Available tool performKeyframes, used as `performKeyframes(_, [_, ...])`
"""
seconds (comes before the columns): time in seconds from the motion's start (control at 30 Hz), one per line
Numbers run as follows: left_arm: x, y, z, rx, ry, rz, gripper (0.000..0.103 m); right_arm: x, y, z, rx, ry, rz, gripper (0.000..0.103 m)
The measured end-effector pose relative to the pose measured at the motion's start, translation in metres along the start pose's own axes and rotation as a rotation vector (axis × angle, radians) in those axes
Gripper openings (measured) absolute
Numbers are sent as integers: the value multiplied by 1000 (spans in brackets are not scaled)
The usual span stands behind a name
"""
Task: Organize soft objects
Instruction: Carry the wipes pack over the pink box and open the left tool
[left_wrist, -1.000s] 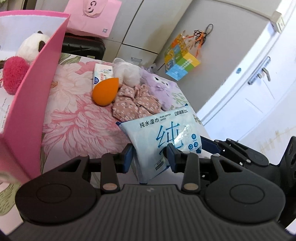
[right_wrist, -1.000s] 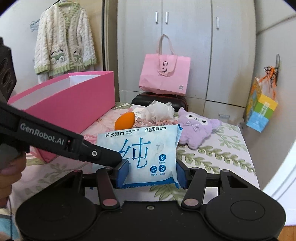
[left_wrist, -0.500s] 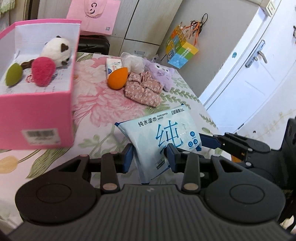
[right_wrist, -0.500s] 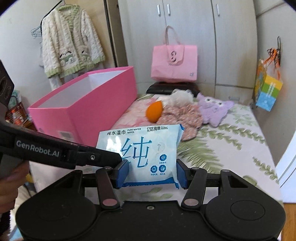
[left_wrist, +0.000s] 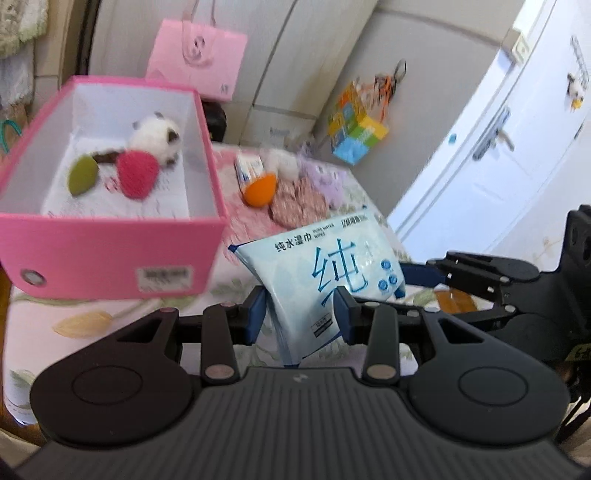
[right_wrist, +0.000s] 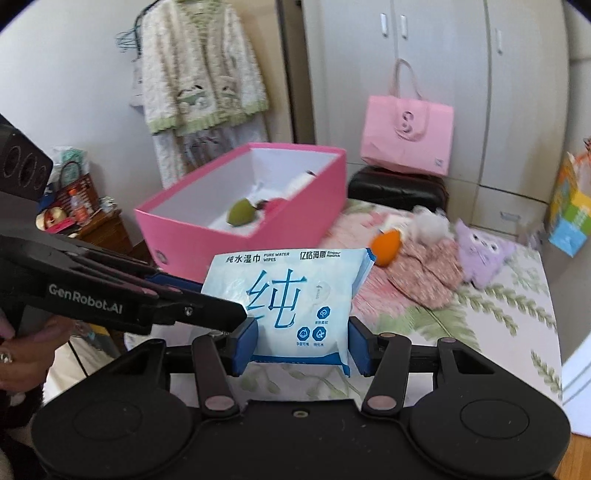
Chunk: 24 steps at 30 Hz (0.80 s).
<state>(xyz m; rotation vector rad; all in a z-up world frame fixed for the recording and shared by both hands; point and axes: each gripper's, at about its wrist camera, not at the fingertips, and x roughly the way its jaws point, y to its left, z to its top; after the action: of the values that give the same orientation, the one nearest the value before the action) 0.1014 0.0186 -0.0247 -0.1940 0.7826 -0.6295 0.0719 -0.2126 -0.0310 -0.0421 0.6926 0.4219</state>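
Left gripper (left_wrist: 300, 309): blue pads pressed on either side of a pack of wet wipes (left_wrist: 325, 275), gripping its near lower part. Right gripper (right_wrist: 301, 345): pads closed against the two short edges of the same pack (right_wrist: 291, 299). Both tools hold it; pack upright, printed face toward the right camera, lifted clear of the floral cover (right_wrist: 498, 325).

In the left view the right tool's fingers come in from the right and meet the pack's right edge. In the right view the left tool reaches in from the left, tip at the pack's lower left corner.

Key relation: the pink box (left_wrist: 110, 254) lies left and slightly farther than the pack in both views, open top up, long axis running near to far. Left gripper is the nearer one to it. Likely next move: carry leftward over the near wall and drop in; the pack's long axis would need to go along the box.

Inside the box: green sponge (left_wrist: 82, 180), red pom (left_wrist: 137, 175), panda plush (left_wrist: 157, 136), all toward the far end; near end bare.

Still out on the cover, far right of the box: orange sponge (left_wrist: 260, 189), floral cloth (left_wrist: 297, 201), purple plush (right_wrist: 482, 254), white fluffy thing (right_wrist: 428, 223).
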Motion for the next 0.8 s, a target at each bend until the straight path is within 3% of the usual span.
performKeyframes(0.17, [-25, 11, 9, 10, -99, 33, 38, 2, 15, 17, -39, -24, 52, 58])
performKeyframes(0.33, [-32, 27, 24, 16, -135, 70, 38, 18, 28, 37, -60, -47, 66, 56])
performKeyframes(0.53, [-34, 53, 47, 19, -158, 128, 38, 44, 36, 66, -90, -60, 103, 57])
performKeyframes(0.8, [-10, 89, 66, -4, -112, 234, 38, 100, 36, 95, -90, -24, 150, 58])
